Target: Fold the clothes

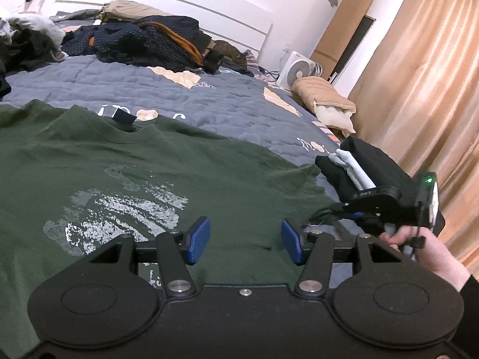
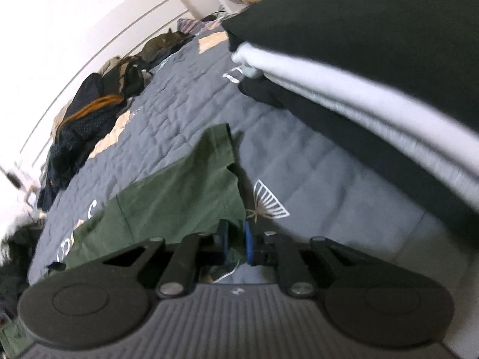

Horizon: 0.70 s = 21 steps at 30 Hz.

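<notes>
I have a dark green T-shirt (image 1: pixel 155 173) lying flat on the grey quilt (image 1: pixel 125 89), print side up, with its collar pointing away from me. My right gripper (image 2: pixel 236 243) has its jaws pinched nearly together on the edge of the shirt by the short sleeve (image 2: pixel 214 149), and green cloth shows between the blue pads (image 2: pixel 248 245). My left gripper (image 1: pixel 244 240) hangs over the lower middle of the shirt with its jaws about half apart and nothing in them. I think the step now is to fold the sleeve side in over the body. To do it well I should lift only a little, pull the cloth across in a straight line, and use the left gripper to press the shirt down so it does not slide or bunch up. On my right, close by, sits a stack of folded clothes (image 2: pixel 374 68), so I must not swing out that way. The pile of unfolded clothes (image 1: pixel 143 39) is far off near the headboard (image 1: pixel 167 3), and the quilt between is bare, so there is room to move there.
</notes>
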Each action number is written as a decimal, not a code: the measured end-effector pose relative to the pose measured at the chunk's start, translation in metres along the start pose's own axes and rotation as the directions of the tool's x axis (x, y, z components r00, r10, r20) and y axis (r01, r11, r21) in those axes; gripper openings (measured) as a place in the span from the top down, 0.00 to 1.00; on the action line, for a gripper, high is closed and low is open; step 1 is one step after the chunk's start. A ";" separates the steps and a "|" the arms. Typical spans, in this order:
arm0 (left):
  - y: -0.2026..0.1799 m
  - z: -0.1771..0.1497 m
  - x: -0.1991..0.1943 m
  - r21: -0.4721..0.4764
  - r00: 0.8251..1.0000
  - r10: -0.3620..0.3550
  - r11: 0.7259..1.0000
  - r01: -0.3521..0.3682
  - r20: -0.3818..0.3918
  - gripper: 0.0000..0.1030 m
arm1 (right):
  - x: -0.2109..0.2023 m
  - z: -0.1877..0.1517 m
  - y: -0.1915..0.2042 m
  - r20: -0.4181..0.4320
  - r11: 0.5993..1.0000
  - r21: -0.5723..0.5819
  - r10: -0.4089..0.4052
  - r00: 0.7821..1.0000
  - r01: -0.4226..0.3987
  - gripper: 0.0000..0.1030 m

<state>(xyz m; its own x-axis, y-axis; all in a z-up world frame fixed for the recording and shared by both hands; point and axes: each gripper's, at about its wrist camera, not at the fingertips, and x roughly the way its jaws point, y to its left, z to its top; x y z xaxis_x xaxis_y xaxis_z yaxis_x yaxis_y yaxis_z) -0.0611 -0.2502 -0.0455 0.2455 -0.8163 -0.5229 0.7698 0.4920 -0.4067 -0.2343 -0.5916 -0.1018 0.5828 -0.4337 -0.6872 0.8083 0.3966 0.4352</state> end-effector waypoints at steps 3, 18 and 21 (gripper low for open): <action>0.003 0.001 0.002 -0.001 1.000 0.006 1.000 -0.006 -0.012 0.49 | 0.017 -0.012 0.010 -0.065 0.983 -0.166 -0.095 0.993 0.084 0.87; 0.010 0.001 0.002 -0.017 0.999 0.029 0.999 -0.030 -0.019 0.48 | 0.009 -0.014 0.038 -0.032 0.949 -0.304 -0.098 0.995 0.084 0.61; 0.012 0.001 0.001 -0.019 0.999 0.034 0.999 -0.034 -0.012 0.48 | 0.018 -0.019 0.027 -0.025 0.947 -0.302 -0.120 0.992 0.107 0.76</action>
<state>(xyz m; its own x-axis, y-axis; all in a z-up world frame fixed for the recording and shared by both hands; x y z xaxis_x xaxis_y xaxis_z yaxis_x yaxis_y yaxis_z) -0.0515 -0.2457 -0.0502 0.2645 -0.7956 -0.5451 0.7497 0.5251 -0.4028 -0.2041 -0.5732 -0.1133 0.4794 -0.4580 -0.7486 0.8029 0.5734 0.1634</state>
